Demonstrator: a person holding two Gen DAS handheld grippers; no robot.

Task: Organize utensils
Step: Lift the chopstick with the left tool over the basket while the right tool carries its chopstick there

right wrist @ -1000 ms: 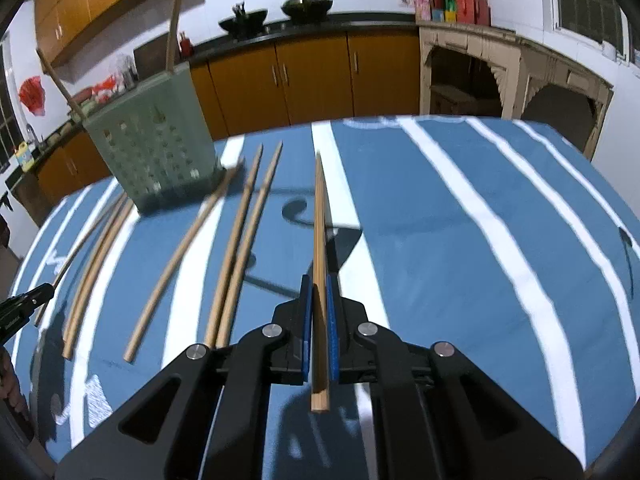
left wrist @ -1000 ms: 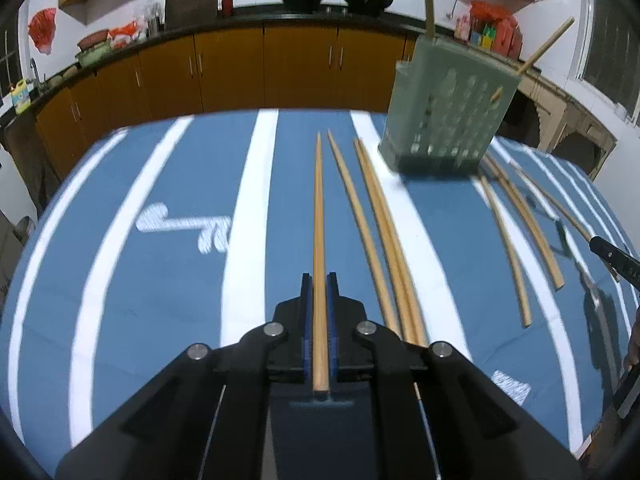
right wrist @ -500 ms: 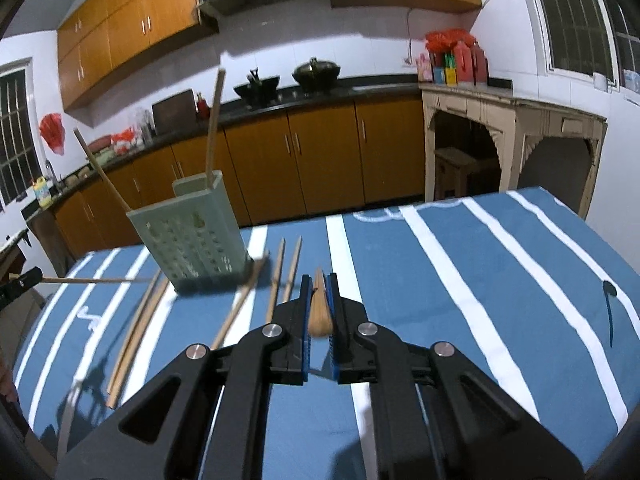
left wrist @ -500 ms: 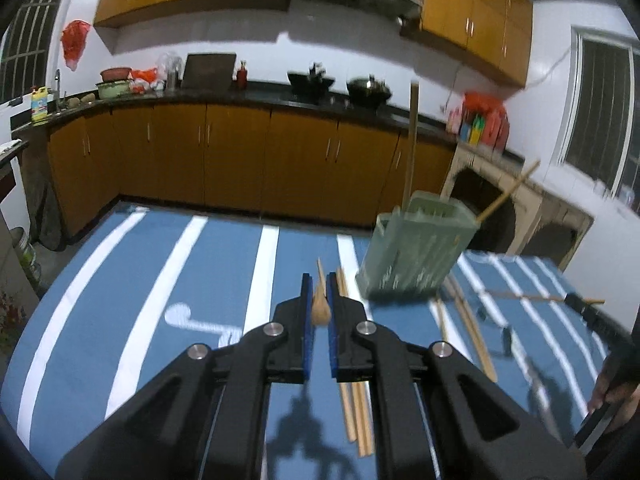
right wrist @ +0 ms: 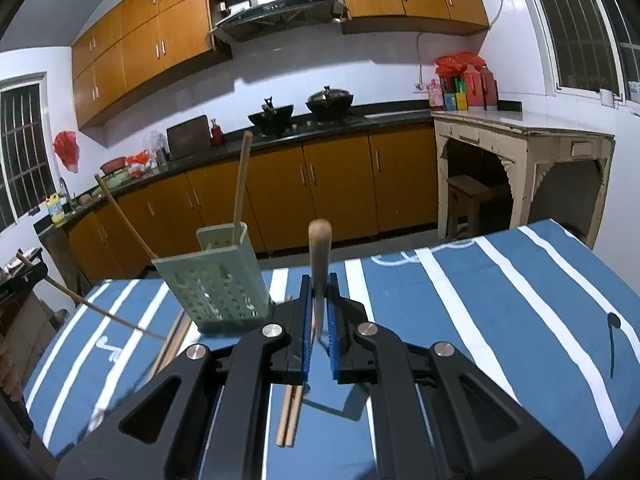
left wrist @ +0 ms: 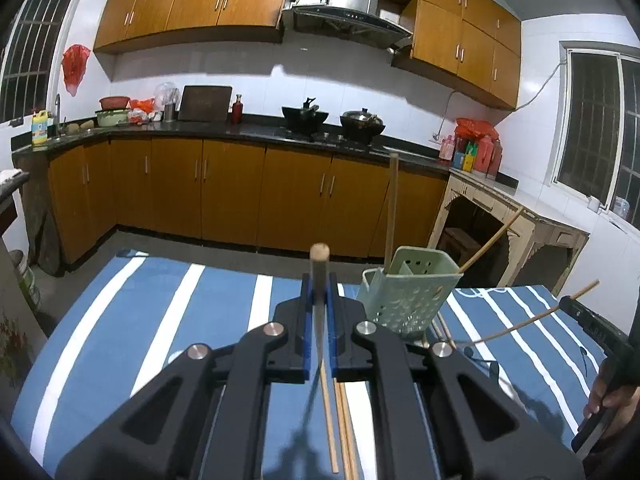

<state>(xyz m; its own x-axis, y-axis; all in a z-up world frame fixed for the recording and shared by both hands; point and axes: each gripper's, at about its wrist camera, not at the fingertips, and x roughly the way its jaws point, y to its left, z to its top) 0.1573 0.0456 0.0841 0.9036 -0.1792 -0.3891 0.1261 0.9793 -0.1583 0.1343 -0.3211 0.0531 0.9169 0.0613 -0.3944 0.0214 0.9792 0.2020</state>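
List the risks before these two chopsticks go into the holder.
1. Both hand-held grippers, left and right, carry a chopstick toward one narrow green holder; they may collide.
2. Two sticks already lean inside, so an incoming tip could knock them.
3. The light holder stands free on the blue cloth; a sideways push might tip it onto loose chopsticks.
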